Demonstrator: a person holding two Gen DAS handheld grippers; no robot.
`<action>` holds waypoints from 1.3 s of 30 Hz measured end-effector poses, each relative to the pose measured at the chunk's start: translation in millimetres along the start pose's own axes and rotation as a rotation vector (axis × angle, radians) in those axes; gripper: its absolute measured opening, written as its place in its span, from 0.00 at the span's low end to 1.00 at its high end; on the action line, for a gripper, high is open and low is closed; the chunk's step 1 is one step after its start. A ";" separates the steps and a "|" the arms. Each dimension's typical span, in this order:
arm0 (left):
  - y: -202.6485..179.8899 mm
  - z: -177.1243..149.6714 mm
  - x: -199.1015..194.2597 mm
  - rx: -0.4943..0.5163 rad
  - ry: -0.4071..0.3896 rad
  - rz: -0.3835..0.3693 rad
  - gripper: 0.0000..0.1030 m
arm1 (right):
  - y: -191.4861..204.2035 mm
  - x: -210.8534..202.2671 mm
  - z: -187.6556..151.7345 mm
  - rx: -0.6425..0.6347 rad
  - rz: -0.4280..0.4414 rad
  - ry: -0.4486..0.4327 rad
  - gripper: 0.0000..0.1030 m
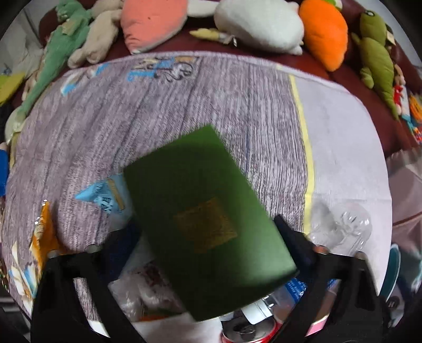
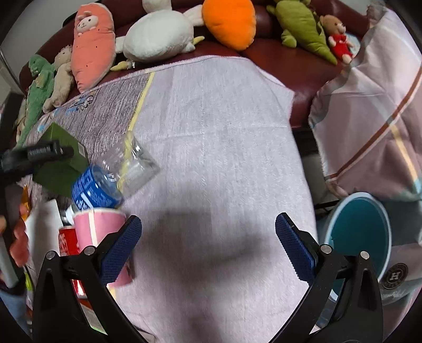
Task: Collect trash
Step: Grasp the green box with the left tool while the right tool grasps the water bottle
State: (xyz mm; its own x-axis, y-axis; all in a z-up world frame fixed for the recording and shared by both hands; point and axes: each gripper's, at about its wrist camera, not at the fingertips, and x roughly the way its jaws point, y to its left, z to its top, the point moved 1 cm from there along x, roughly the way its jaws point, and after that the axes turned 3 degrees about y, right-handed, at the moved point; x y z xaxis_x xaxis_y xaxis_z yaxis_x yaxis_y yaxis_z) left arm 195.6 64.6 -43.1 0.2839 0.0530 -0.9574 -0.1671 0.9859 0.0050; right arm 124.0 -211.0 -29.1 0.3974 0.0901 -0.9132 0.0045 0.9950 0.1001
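**Green box in the left gripper, trash pile underneath**

The dark green cardboard box with a gold square print sits dead centre in the left wrist view, between the left gripper's black fingers. Whether the pads actually press on it I can't tell, it's blurry and the left finger is hidden behind the box.

Just below it, at the bottom of the frame, there's a heap of trash: a red drink can, a clear plastic bottle with a blue label, a pink paper cup and an orange snack wrapper at lower left. None of the label writing is readable.

The right gripper has its blue-padded jaws spread wide over bare cloth, nothing between them.

It all lies on a lilac-grey printed bedsheet spread over a dark red leather sofa. Plush toys line the top edge, including an orange carrot plush. A teal round bin sits at lower right.
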 end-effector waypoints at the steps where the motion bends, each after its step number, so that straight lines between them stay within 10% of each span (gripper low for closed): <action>1: 1.3 -1.7 1.5 0.003 0.007 0.001 0.70 | 3.0 1.6 4.3 0.002 0.007 0.005 0.94; 20: 39.4 -25.2 -8.8 0.182 -0.106 -0.110 0.65 | 80.1 85.6 52.4 0.124 0.311 0.201 0.94; 24: 39.7 -26.5 -15.7 0.173 -0.126 -0.125 0.63 | 81.6 90.4 49.4 0.145 0.450 0.212 0.69; 39: -10.5 -57.0 -116.2 0.266 -0.285 -0.132 0.63 | 40.3 -26.8 44.8 0.059 0.339 -0.078 0.64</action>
State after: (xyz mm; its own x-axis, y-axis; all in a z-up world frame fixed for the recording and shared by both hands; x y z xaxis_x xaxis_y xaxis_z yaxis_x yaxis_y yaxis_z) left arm 110.6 39.1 51.7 0.5426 -0.0714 -0.8370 0.1271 0.9919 -0.0022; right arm 154.6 -175.2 17.2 0.4543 0.4093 -0.7913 -0.0877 0.9045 0.4174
